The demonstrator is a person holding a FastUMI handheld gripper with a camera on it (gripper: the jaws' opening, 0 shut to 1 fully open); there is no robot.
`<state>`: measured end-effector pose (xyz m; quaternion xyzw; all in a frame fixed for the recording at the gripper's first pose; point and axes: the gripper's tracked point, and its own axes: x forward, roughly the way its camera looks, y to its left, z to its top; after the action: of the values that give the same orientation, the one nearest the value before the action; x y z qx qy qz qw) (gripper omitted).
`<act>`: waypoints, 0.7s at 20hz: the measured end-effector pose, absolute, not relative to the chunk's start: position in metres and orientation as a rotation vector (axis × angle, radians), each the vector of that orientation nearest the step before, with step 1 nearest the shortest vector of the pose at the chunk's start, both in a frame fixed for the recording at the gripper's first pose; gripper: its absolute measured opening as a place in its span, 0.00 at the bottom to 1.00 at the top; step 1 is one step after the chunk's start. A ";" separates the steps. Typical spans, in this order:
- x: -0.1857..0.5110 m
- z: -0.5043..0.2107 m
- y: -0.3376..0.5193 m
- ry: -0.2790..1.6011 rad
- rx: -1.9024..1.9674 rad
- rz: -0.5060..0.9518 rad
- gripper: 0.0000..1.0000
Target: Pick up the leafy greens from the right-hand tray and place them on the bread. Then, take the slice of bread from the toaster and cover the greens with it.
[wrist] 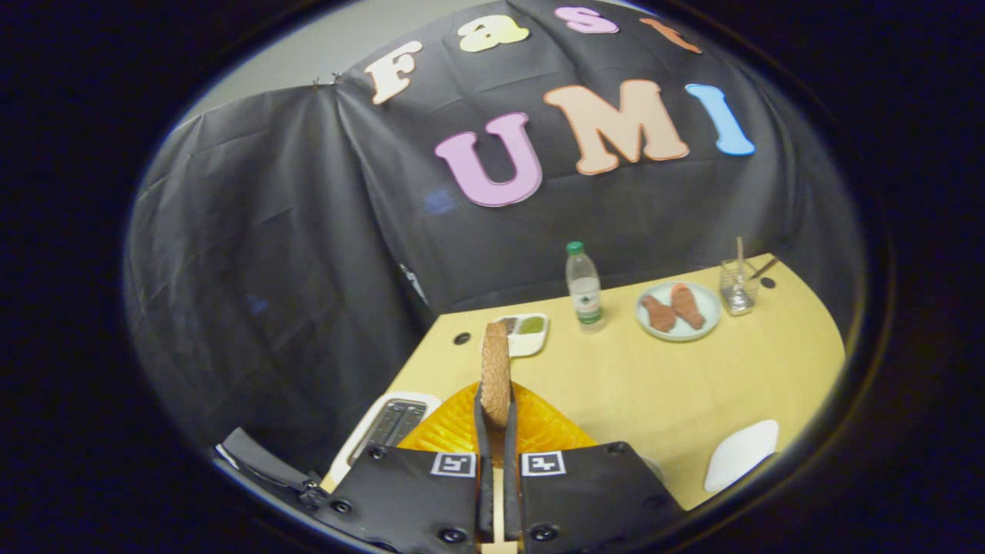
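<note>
The claw (496, 431) is nearly closed, both fingers pinching a slice of bread (496, 375) that stands upright on edge between them — brown, rough-crusted, above an orange plate (548, 435). The toaster (391, 425) sits by the bench's (677, 385) left edge; a tray with greens (526, 332) lies toward the far edge.

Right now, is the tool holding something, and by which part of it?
Yes. The tool is shut on the bread slice, standing on edge; both fingers press its lower end, above the orange plate.
</note>
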<state>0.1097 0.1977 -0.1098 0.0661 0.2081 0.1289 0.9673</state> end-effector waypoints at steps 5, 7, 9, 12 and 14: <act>0.086 -0.168 0.138 0.539 0.125 0.160 0.08; 0.073 -0.188 0.132 0.596 0.142 0.167 0.08; 0.060 -0.203 0.141 0.636 0.205 0.216 0.08; 0.051 -0.218 0.153 0.663 0.298 0.261 0.08; 0.047 -0.232 0.151 0.678 0.327 0.249 0.08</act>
<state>0.0472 0.1506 -0.2322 0.1594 0.3300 0.1212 0.9225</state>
